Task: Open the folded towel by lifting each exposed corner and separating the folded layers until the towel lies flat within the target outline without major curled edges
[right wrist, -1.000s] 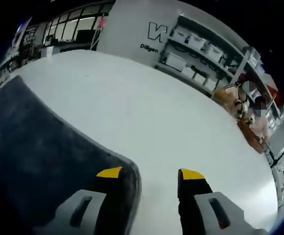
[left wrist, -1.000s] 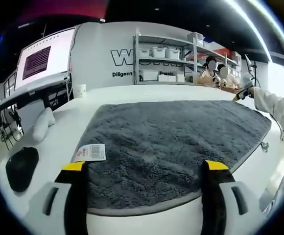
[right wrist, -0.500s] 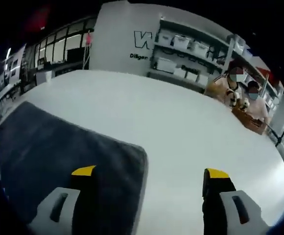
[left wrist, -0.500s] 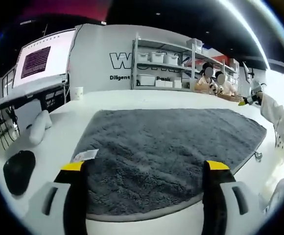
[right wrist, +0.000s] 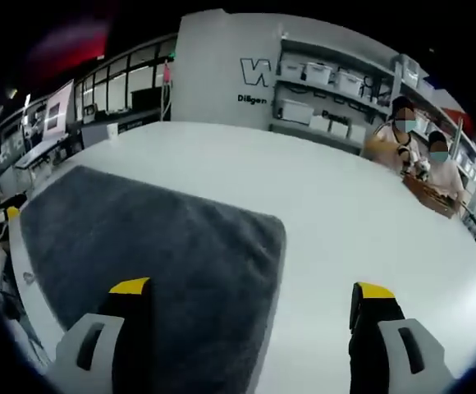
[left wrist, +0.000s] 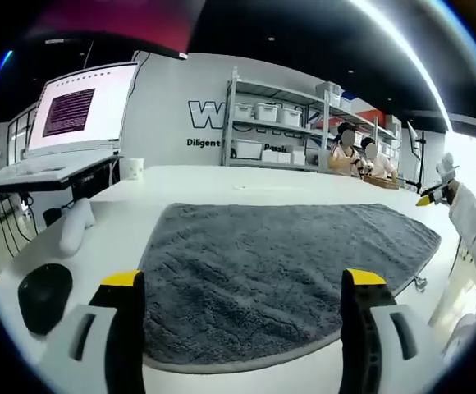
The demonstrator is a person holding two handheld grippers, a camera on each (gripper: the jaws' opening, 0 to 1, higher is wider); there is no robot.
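A dark grey fluffy towel (left wrist: 279, 263) lies spread out flat on the white table (left wrist: 189, 176). My left gripper (left wrist: 243, 283) is open just above the towel's near edge, with nothing between its yellow-tipped jaws. In the right gripper view the towel (right wrist: 148, 238) fills the left half, one rounded corner pointing to mid-table. My right gripper (right wrist: 252, 289) is open and empty, its left jaw over the towel and its right jaw over bare table (right wrist: 369, 222). The right gripper (left wrist: 429, 198) also shows at the far right of the left gripper view, held out from a white sleeve (left wrist: 474, 226).
A black mouse-like object (left wrist: 43, 295), a white bundle (left wrist: 74, 226) and a cup (left wrist: 134, 168) sit on the table's left side. A small metal piece (left wrist: 418, 282) lies by the towel's right edge. Behind are a monitor (left wrist: 78, 107), shelves with bins (left wrist: 275, 115) and seated people (right wrist: 406, 139).
The right gripper's jaws have spread wider and it has drawn back from the towel corner. Both views sit higher and further back. The white barcode label by the left jaw is out of sight.
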